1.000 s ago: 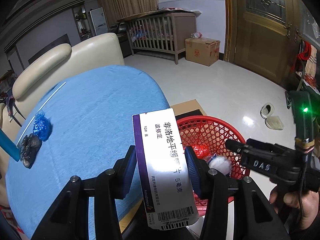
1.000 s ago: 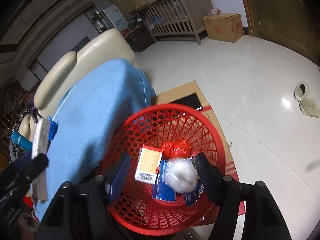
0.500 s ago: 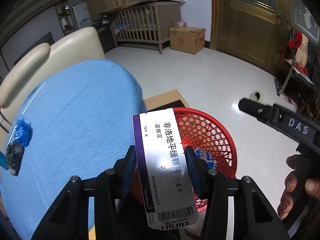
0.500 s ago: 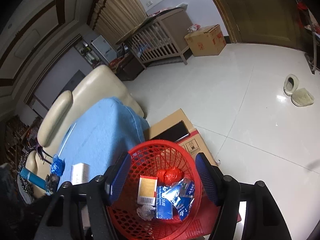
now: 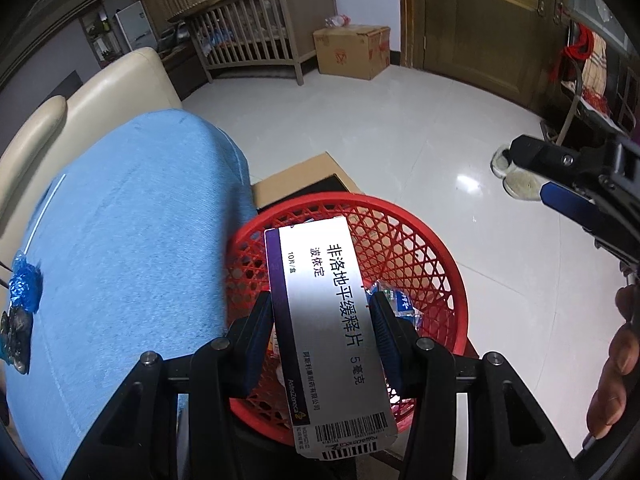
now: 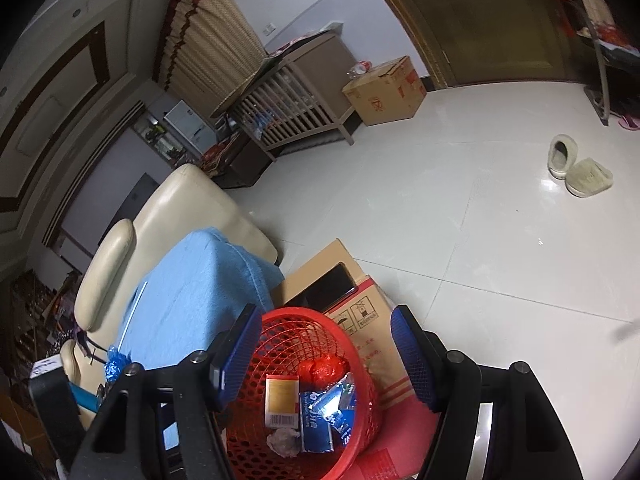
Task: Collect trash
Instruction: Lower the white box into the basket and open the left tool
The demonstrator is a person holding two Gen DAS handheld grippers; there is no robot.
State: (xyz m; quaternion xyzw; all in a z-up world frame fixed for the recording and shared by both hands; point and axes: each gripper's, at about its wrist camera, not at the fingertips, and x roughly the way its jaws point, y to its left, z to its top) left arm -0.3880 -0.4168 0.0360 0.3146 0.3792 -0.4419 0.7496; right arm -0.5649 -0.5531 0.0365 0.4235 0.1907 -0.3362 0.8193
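Far left of the basket, on the blue cloth point(image 5: 132, 232), a blue wrapper point(image 5: 25, 286) sits at the edge with a dark clump point(image 5: 14, 332) touching its near side, both well apart from the basket. A thin white stick point(image 5: 44, 210) lies on the cloth beyond them. The cloth covers a cream sofa point(image 5: 104, 92), and its right edge hangs just beside the red basket point(image 5: 432, 248). Over that basket, the left gripper point(image 5: 322, 332) is clamped on a white medicine box point(image 5: 328, 320), blue pads pressing both long sides; the box stands on end with its purple stripe to the left and its barcode nearest the camera, held above the basket's near rim. Inside the basket, the right wrist view shows an orange box point(image 6: 283, 400), a red crumpled bag point(image 6: 322, 368), blue packets point(image 6: 328, 408) and a white wad point(image 6: 285, 440), all touching in a heap. The right gripper point(image 6: 324, 364) hangs above the basket with its jaws spread and nothing between them; in the left wrist view it shows as a black arm right of the basket, with a hand point(image 5: 612, 376) below it. The basket stands on a flattened carton point(image 6: 360, 312). Beyond the basket, on the white floor, two slippers point(image 6: 576, 164) lie well apart from it, and farther back a cardboard box point(image 6: 388, 92) stands beside a crib point(image 6: 296, 96).
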